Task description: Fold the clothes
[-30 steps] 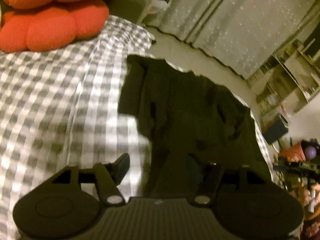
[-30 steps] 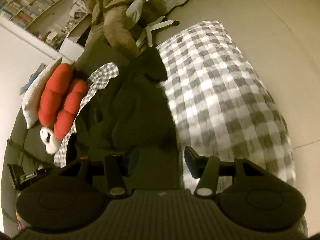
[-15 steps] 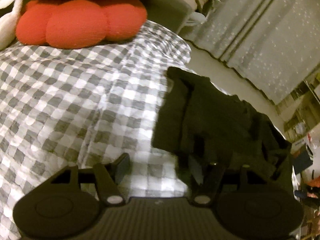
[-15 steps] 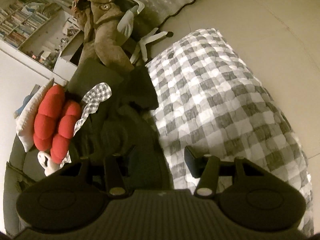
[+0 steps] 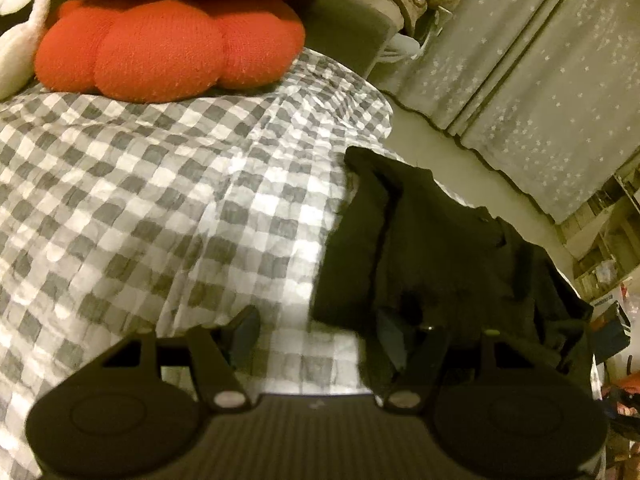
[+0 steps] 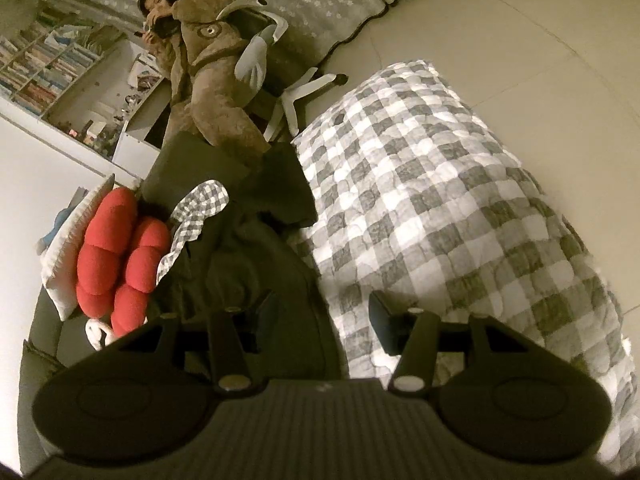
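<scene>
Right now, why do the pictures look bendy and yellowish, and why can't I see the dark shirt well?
Left wrist view: fisheye lens bends the curtain; warm dim light; the dark garment loses its folds in shadow. Right wrist view: the checked blanket bulges, edges darken, the garment is murky.

red cushion [image 5: 168, 40] on checked quilt [image 5: 140, 200]; starred curtain [image 5: 540, 92], bookshelf [image 6: 44, 68] behind.

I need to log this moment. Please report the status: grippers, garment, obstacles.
Left gripper open, empty. Right gripper open, empty. Dark garment rumpled on checked blanket, not folded. Red cushion apart from it.
</scene>
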The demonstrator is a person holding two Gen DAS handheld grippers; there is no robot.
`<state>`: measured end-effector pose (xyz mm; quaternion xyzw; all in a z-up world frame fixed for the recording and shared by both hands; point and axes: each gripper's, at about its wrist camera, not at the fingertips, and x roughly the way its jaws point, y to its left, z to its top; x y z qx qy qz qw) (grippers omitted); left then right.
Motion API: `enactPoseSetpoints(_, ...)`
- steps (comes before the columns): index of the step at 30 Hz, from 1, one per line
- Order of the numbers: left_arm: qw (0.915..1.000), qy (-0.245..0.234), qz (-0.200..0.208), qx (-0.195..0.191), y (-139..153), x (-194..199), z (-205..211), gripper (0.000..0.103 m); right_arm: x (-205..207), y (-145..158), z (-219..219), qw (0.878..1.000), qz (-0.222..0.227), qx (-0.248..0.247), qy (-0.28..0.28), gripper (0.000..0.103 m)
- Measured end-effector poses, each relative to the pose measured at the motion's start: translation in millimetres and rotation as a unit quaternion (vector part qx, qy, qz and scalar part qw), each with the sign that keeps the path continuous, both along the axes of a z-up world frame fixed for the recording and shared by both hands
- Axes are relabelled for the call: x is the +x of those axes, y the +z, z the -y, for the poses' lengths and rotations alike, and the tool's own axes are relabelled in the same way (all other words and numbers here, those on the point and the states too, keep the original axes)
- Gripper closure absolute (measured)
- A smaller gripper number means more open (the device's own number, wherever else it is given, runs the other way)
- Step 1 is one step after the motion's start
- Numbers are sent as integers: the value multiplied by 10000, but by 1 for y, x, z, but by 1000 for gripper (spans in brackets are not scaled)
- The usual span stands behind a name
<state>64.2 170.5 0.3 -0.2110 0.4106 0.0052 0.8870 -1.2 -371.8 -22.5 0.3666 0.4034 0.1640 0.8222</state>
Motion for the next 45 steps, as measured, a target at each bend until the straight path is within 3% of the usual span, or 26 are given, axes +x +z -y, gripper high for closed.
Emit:
enactPoseSetpoints(6,9998,-56,-43,177,1,14,6,42,8,2,-2,10000,-68,-34,-45,48)
enactPoseSetpoints(11,9989,-143,-76,449,3,21,14,55,17,2,-2,9999,-83,-4,-55,48)
enactPoseSetpoints(18,9975,-23,-60,702,4,22,21,61,21,-1,3,9999,-82,129,-75,48)
enactPoseSetpoints(23,9983,59,-41,584,4,24,17,67,20,-3,8,9994,-104,299,-143,49)
enactPoseSetpoints(35,9999,119,-21,92,3,26,9,70,35,0,4,9993,-70,216,-299,54)
enactPoseSetpoints(42,9998,91,-12,-175,4,27,6,70,56,-2,-4,9990,-28,86,-437,61)
enactPoseSetpoints(45,9994,54,-18,-332,2,29,5,70,64,0,-12,9992,111,-197,-343,62)
